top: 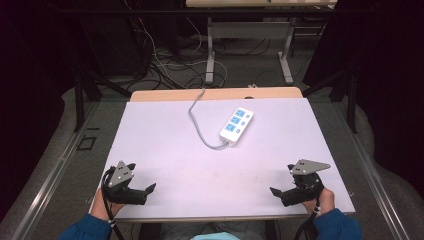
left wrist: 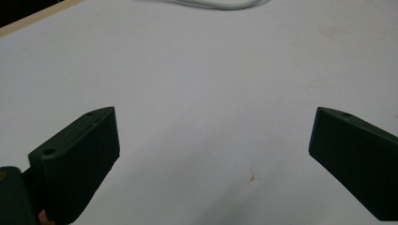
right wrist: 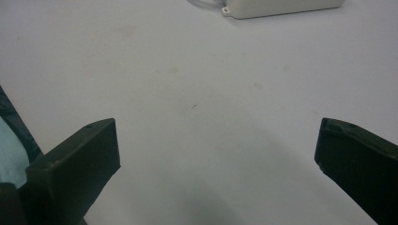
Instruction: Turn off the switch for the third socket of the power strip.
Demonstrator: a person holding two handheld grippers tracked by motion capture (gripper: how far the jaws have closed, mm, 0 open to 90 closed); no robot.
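Power strip (top: 236,125), white with blue socket faces, lies slantwise on the far middle of my white table top (top: 165,150), well apart from both my claws; its grey cord (top: 197,122) curls off its near end and runs back over the far edge of the table. My left gripper (top: 145,192) rests at the near left corner of the top, jaws wide apart with nothing between them; in the left gripper view only bare white surface lies between my two black jaws, with a loop of the cord (left wrist: 220,4) at the top edge. My right gripper (top: 277,192) rests at the near right corner, jaws likewise spread wide and holding nothing; in the right gripper view the near end of the power strip (right wrist: 281,7) shows at the top edge, open table between. Nothing stands on the table between either claw and the strip. Beyond the table: grey floor, a tangle of black and white cables (top: 165,65), the metal legs of a second table (top: 210,55), dark curtains at both sides.
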